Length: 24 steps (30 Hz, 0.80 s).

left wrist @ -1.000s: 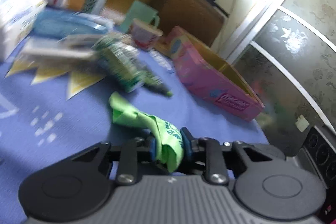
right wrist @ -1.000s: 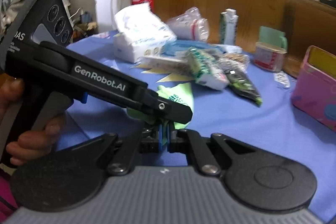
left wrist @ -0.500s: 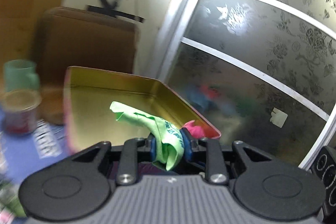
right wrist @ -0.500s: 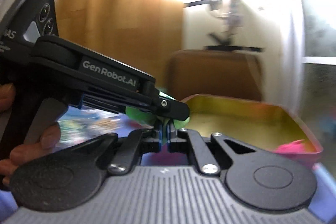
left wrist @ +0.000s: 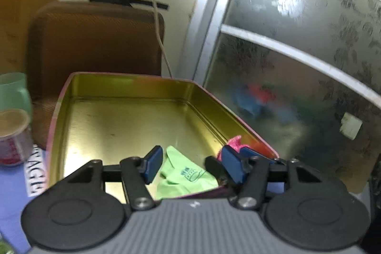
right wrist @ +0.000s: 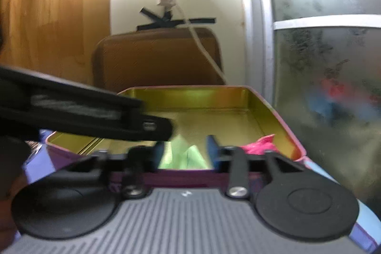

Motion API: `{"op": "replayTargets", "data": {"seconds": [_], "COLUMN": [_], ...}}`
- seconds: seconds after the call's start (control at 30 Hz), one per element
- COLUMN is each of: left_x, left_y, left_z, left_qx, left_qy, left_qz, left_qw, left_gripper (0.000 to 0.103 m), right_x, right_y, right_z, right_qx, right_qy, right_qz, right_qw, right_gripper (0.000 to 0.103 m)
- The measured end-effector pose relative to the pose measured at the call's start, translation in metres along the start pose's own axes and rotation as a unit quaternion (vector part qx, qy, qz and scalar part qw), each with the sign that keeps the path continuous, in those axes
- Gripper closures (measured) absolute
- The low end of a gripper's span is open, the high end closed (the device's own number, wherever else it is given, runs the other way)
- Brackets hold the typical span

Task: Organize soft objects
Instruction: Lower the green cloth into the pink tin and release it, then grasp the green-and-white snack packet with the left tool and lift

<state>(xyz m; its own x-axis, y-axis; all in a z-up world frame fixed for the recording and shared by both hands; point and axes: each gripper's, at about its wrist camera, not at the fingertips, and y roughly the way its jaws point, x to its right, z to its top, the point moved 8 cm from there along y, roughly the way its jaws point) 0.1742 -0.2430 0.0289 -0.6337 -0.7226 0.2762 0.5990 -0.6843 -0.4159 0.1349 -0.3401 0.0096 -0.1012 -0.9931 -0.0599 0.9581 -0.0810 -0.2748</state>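
A green cloth (left wrist: pixel 183 176) lies inside the pink tin box (left wrist: pixel 133 108) with a gold inside, near its front wall. It also shows in the right wrist view (right wrist: pixel 184 155). A pink cloth (left wrist: pixel 234 142) lies in the box's right front corner, also in the right wrist view (right wrist: pixel 260 145). My left gripper (left wrist: pixel 191 164) is open above the green cloth, not touching it. My right gripper (right wrist: pixel 185 150) is open at the box's front wall (right wrist: pixel 181 174). The left gripper's body (right wrist: pixel 90 111) crosses the right wrist view from the left.
A brown chair back (left wrist: pixel 95 39) stands behind the box. A green mug (left wrist: pixel 13 92) and a red-and-white cup (left wrist: pixel 13 135) stand left of the box on the blue tablecloth (left wrist: pixel 14 185). A frosted glass door (left wrist: pixel 297 63) is at the right.
Both grippers carried the green cloth from the table to the box and opened. The cloth has dropped from the jaws into the box.
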Motion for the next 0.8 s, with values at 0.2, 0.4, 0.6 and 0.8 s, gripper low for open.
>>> {"op": "replayTargets", "data": {"seconds": [0.2,0.4,0.6,0.8], "left_x": [-0.030,-0.094,-0.165,-0.188], "left_y": [-0.092,-0.184,-0.251,-0.281], "left_z": [-0.022,-0.080,-0.124,-0.138], "left_qx": [0.062,0.072,0.091,0.102], "left_qy": [-0.014,-0.067,-0.185,-0.223], "left_qz": [0.007,0.076,0.154,0.177], "left_qw": [0.9980,0.9923,0.9664,0.9531], "left_gripper": [0.047,0.047,0.048,0.048], "right_x": [-0.001,-0.066,-0.184,-0.263], "right_y": [-0.028,-0.046,-0.043,-0.034], "right_z": [0.010,0.008,-0.020,-0.046], "right_qx": [0.043,0.024,-0.097,-0.127], "right_qy": [0.025,0.007,-0.060,-0.155], "right_qz": [0.000,0.127,0.319,0.344], "right_qw": [0.999,0.992,0.941,0.917], "right_gripper": [0.050,0.050,0.049,0.042]}}
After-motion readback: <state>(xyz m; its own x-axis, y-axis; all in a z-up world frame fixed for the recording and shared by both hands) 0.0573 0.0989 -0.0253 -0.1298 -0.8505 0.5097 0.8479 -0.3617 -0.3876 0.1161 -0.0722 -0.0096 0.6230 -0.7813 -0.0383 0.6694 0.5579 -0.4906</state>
